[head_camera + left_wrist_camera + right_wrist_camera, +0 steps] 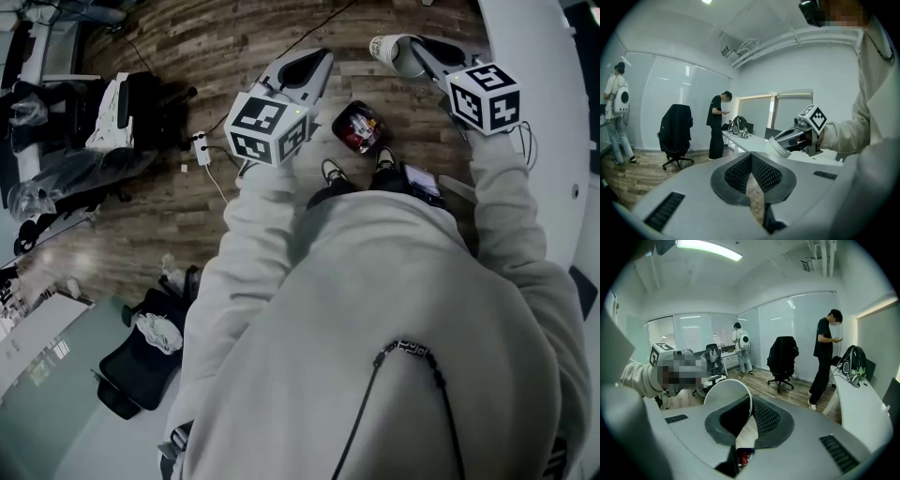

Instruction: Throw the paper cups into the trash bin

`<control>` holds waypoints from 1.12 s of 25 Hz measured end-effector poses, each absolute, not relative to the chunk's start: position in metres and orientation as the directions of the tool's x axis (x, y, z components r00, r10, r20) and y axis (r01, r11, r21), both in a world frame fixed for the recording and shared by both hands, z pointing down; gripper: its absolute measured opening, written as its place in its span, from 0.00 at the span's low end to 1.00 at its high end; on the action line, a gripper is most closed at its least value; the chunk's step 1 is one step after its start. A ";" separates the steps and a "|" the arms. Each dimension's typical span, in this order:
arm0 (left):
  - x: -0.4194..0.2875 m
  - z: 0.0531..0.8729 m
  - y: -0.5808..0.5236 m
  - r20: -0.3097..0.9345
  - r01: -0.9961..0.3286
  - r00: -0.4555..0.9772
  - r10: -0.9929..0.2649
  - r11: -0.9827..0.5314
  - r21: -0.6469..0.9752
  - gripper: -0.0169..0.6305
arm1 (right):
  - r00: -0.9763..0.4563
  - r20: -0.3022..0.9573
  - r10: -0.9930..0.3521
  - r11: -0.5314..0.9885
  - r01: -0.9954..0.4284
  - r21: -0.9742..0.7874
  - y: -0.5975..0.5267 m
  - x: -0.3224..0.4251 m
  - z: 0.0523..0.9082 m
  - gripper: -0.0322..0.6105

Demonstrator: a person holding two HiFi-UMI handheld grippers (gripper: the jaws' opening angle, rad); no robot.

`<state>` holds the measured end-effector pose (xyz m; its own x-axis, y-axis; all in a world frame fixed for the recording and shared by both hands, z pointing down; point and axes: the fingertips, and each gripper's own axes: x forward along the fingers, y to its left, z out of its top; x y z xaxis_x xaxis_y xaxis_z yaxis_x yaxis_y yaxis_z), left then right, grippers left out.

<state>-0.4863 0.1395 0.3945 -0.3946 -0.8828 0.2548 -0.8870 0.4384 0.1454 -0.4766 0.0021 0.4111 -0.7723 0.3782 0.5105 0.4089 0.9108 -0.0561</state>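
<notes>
Spanning the view, the wooden floor (234, 56) carries the trash bin (337, 124). Above it, the left claw (311, 64) is pressed together and empty. The right claw (417, 54) pinches the white paper cup (387, 47) by its wall, aloft near the bin.

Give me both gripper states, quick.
left gripper: closed, nothing between the jaws.
right gripper: closed on the paper cup.

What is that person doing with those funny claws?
A person stands holding a claw in each hand. The right claw pinches a white paper cup by its wall. The left claw is shut and empty. The trash bin sits on the floor below them; the cup is not in it yet.
</notes>
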 end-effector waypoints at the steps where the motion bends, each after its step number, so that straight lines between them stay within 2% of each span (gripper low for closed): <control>1: -0.489 0.395 0.141 0.255 -0.882 -0.403 -0.879 0.447 0.150 0.03 | -0.767 0.513 0.385 0.907 0.417 -0.056 0.004 -0.479 0.411 0.11; 22: -0.516 0.417 0.154 0.291 -0.818 -0.492 -0.821 0.550 0.169 0.03 | -0.680 0.548 0.487 0.840 0.535 -0.083 0.024 -0.515 0.432 0.11; 28: -0.519 0.445 0.154 0.291 -0.801 -0.493 -0.820 0.558 0.216 0.03 | -0.654 0.487 0.579 0.773 0.630 -0.073 0.041 -0.508 0.435 0.11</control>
